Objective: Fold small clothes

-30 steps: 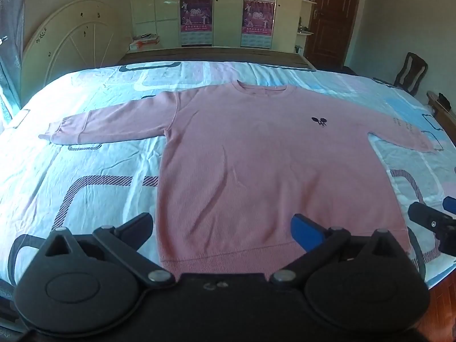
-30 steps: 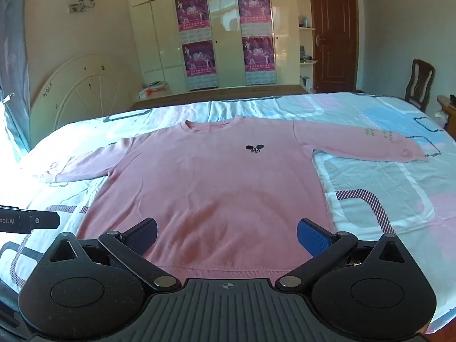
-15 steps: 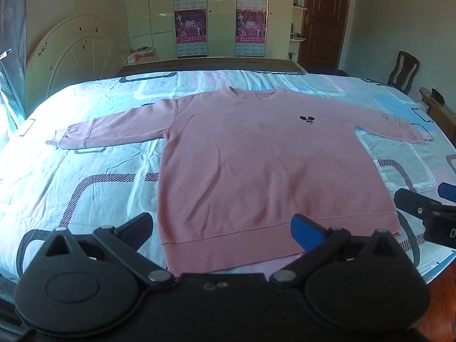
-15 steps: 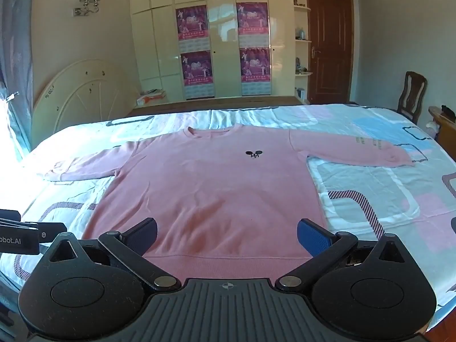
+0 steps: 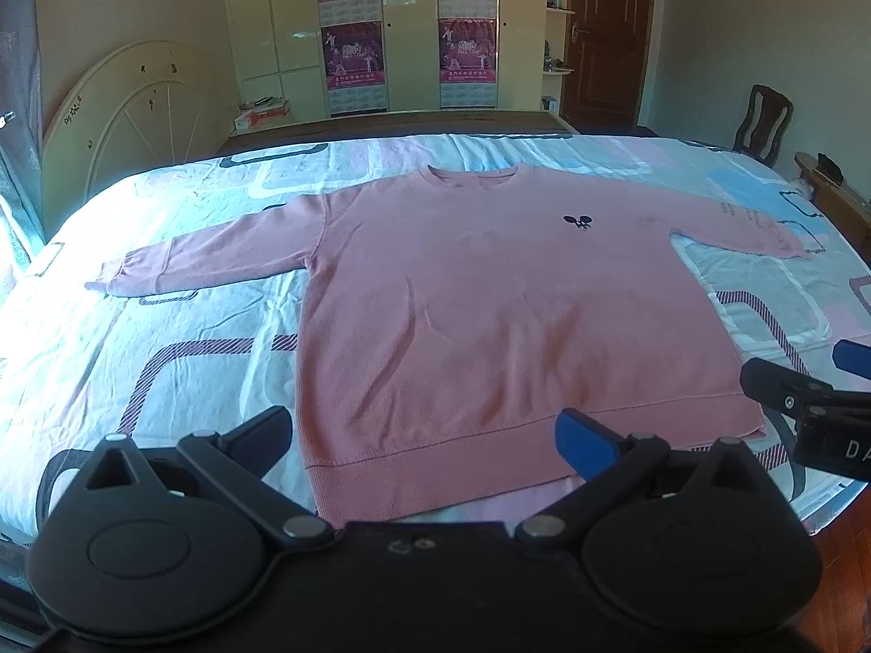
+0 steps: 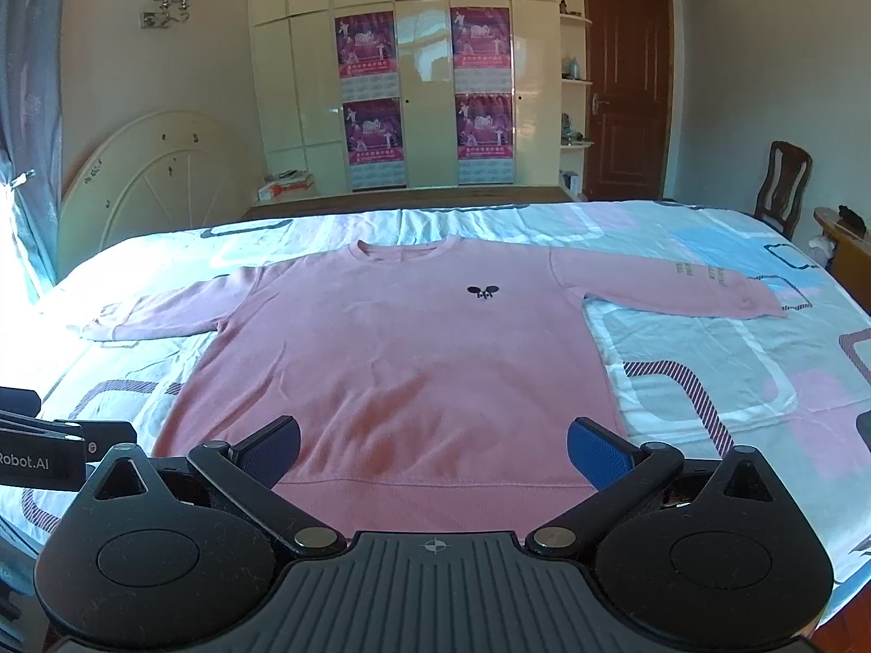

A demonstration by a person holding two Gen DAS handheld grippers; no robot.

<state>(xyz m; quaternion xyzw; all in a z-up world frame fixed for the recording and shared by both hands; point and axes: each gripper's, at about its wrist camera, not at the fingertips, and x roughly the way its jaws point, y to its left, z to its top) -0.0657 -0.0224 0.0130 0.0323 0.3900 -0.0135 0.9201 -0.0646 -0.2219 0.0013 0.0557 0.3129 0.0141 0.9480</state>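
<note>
While both tongs gape empty, ribbed-hem pink sweatshirt [image 5: 490, 315] spread flat, sleeves outstretched, on patterned bedsheet [image 5: 163, 359]

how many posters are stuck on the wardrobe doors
4. Two stacked on the left door: upper left poster, lower left poster. Two on the right door: upper right poster, lower right poster. None seem hidden.

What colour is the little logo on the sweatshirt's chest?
Black logo on the pink sweatshirt, clearest in the right wrist view.
</note>
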